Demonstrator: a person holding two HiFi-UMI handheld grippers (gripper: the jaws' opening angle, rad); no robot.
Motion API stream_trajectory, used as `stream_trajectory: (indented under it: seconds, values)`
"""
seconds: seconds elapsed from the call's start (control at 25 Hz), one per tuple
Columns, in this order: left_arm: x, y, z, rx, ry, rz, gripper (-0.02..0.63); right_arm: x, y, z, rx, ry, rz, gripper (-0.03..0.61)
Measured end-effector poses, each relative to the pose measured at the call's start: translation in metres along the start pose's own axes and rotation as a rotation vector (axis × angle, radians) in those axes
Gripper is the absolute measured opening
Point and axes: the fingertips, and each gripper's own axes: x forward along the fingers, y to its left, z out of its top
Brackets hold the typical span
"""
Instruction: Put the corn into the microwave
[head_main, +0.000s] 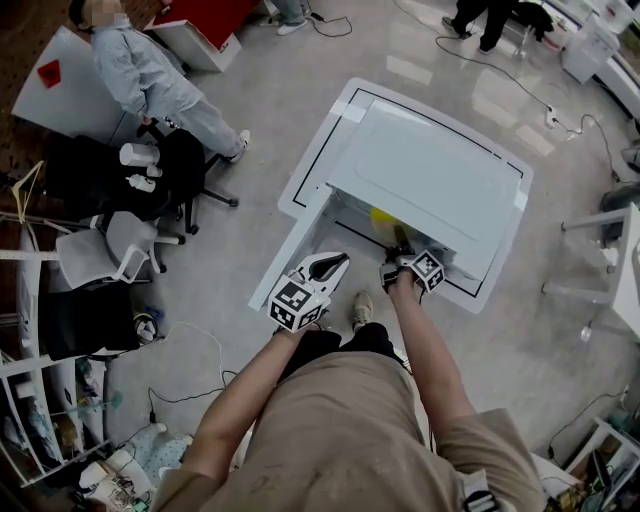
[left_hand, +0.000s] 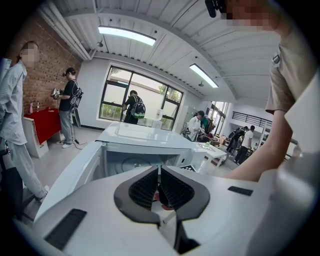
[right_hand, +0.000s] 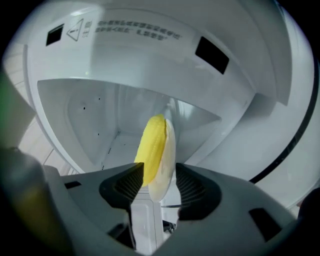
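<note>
Corn (right_hand: 155, 142) stands in the microwave (right_hand: 90, 115) cavity between your right gripper (right_hand: 154, 186) fingers, parted and unclamped; left gripper (left_hand: 159, 187) fingers together.

A person in grey (head_main: 150, 80) near a black office chair (head_main: 190, 165)

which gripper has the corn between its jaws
The right gripper: the corn stands between its parted jaws, inside the microwave. The left gripper has its jaws together, outside it.
</note>
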Motion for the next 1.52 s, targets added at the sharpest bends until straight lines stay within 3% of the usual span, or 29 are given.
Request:
stream_trajectory:
  seconds: [0.04,0.16,0.28,0.4,0.56,0.68,0.96,1.52]
  values:
    - [0.0,0.0,-0.001,-0.002,0.001,-0.002,0.005,-0.002,0.002,-0.002,0.003,0.006,0.005,0.209]
    - [0.0,-0.001,-0.003,-0.009,0.002,-0.004,0.005,-0.011,-0.001,-0.008,-0.009,0.018,0.003,0.235]
    - [0.001,-0.005,-0.003,-0.011,0.002,-0.007,0.005,-0.023,-0.005,-0.019,-0.172,0.071,-0.031,0.235]
    - [0.0,-0.006,-0.005,-0.01,0.006,-0.007,0.005,-0.029,-0.012,-0.034,-0.457,0.139,-0.133,0.235]
    - [-0.002,-0.005,-0.009,-0.018,0.009,0.002,0.005,-0.029,-0.024,-0.04,-0.981,0.206,-0.332,0.235]
    - [-0.003,-0.005,-0.011,-0.021,0.013,0.012,0.005,-0.028,-0.021,-0.033,-1.177,0.19,-0.425,0.235]
    - [-0.009,-0.005,-0.016,-0.033,0.017,0.033,0.005,-0.021,-0.012,-0.022,-1.233,0.149,-0.46,0.241]
    - [-0.013,-0.007,-0.025,-0.043,0.021,0.055,0.005,0.0,0.003,-0.011,-1.227,0.151,-0.413,0.241]
